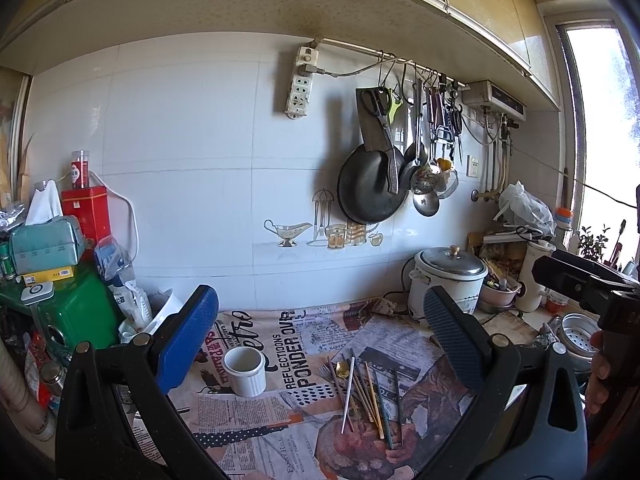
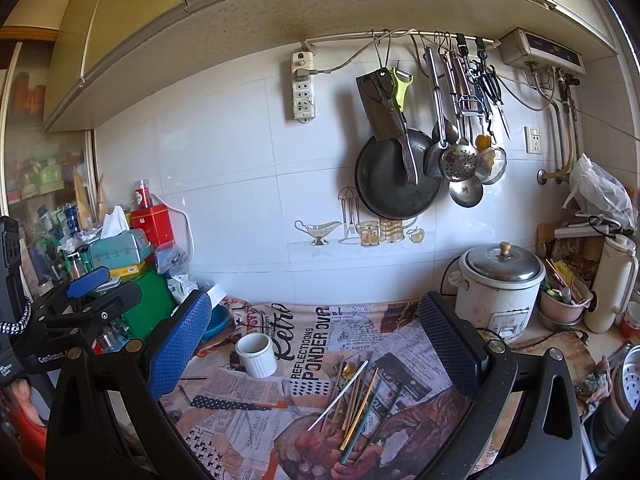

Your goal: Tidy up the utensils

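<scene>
Newsprint-patterned cloth covers the desk under a tiled wall. Both claws hang released and empty above it: left claw [image 1: 320, 340], right claw [image 2: 316, 340]. Just ahead, the utensils [image 2: 358, 404] lie in a loose heap, chopsticks and a spoon. Left of them stands the white cup [image 2: 256, 354], empty, so sorting looks unstarted.

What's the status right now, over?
Left gripper open, empty; right gripper open, empty. Utensils loose in a pile on the newspaper-print cloth, white cup empty beside them. Nothing blocking the path.
</scene>
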`<state>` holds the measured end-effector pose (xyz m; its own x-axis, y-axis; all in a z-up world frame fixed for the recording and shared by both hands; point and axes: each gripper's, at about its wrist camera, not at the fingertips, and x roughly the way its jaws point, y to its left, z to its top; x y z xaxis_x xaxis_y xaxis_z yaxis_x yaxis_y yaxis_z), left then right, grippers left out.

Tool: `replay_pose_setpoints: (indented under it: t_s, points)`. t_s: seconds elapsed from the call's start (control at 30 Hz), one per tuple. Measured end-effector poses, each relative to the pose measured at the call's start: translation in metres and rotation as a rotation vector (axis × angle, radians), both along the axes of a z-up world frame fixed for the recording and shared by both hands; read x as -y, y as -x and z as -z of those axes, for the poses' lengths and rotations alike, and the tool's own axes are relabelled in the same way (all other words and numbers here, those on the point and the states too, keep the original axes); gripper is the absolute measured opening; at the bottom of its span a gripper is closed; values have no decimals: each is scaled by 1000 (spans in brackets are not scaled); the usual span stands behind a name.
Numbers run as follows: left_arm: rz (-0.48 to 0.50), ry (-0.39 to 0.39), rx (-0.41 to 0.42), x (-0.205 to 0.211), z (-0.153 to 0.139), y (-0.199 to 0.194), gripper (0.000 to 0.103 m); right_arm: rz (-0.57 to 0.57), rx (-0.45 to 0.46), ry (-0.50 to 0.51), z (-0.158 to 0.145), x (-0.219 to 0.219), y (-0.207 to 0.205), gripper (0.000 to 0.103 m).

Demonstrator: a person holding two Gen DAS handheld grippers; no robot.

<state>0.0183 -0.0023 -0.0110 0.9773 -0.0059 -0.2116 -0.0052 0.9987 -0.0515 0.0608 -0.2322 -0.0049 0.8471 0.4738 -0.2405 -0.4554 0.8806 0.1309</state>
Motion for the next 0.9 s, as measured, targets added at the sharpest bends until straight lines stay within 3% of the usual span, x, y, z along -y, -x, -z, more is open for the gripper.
replay_pose_setpoints:
  t_s: [0.5,0.7,0.9]
  points:
    - [-49,34,-74,-7,14,-54,103,33,-71,28,12,4,-41,103]
    - [-88,50,-198,-5,47,-106,103,31,-182,68,35,6,-83,103]
    - [-127,44,-363,7,101,-164,103,29,-355,157,87,9,-143,103]
